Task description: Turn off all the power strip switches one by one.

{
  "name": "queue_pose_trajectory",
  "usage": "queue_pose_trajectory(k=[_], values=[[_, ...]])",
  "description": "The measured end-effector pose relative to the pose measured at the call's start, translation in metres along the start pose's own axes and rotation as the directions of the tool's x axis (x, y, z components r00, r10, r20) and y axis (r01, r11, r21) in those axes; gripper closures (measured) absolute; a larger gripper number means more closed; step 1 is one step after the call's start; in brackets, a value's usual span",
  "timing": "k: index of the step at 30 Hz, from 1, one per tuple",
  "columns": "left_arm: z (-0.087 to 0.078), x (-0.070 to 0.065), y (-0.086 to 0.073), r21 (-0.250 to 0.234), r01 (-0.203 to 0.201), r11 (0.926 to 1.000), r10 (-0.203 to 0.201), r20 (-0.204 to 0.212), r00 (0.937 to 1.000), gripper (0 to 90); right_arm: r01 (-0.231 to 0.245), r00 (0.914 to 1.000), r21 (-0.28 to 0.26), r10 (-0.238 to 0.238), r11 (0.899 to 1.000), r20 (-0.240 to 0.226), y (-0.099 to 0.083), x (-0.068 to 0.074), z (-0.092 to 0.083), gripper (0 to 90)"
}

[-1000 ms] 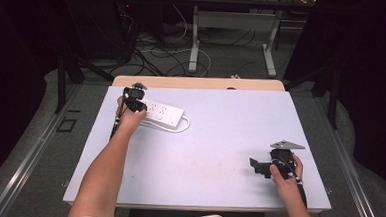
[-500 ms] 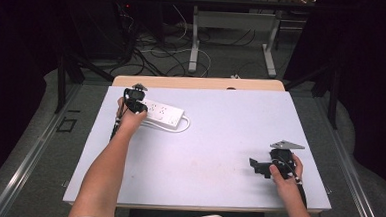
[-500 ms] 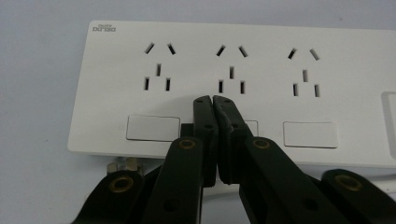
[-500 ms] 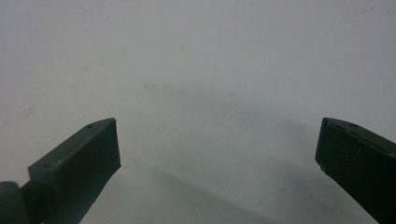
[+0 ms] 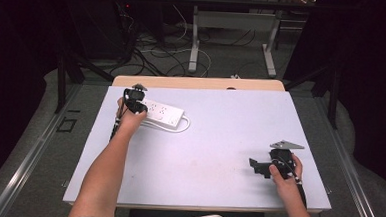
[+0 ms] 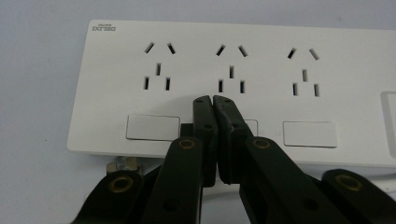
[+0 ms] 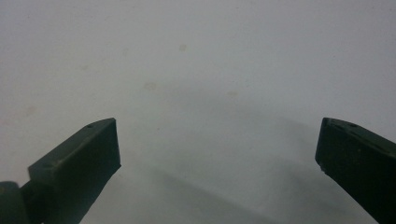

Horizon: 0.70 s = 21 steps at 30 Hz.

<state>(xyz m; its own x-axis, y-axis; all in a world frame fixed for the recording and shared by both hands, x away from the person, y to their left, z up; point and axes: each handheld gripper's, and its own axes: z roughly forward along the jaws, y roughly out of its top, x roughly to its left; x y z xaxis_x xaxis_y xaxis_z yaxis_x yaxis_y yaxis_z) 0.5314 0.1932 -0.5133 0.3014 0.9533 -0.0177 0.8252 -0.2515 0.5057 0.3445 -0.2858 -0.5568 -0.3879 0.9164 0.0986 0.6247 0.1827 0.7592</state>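
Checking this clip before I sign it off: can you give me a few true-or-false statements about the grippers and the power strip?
1. The left gripper has its jaws shut over the power strip. True.
2. A plug sits in the middle socket. False: all three visible sockets are empty.
3. The right gripper has its jaws spread apart with nothing between them. True.
4. The right gripper rests on the power strip. False: it is over the bare table, far from the strip.

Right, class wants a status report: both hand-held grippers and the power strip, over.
Left hand-held gripper shut, tips over power strip middle switch. Right hand-held gripper open, empty. Nothing in the way.
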Motion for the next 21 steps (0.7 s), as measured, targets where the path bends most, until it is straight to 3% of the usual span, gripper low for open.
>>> queue_pose_trajectory(k=[4,9,21], values=[[0.0015,0.0008,-0.0013,-0.003,-0.005,1.0000,0.005,-0.001,1.0000,88.9,0.000,1.0000,0.000,0.000,1.000,0.000,0.0001,0.0004,0.0000,0.0],[0.0026,0.0027,-0.0036,-0.019,0.019,0.9996,-0.019,0.014,0.9997,90.0,-0.004,1.0000,0.000,0.004,1.000,-0.002,0.0004,0.0003,0.0002,0.0],[0.0021,0.0031,-0.0026,-0.010,0.005,0.9999,-0.005,0.009,1.0000,90.0,-0.008,1.0000,-0.002,0.008,1.000,0.001,0.0011,-0.0007,0.0009,0.0]])
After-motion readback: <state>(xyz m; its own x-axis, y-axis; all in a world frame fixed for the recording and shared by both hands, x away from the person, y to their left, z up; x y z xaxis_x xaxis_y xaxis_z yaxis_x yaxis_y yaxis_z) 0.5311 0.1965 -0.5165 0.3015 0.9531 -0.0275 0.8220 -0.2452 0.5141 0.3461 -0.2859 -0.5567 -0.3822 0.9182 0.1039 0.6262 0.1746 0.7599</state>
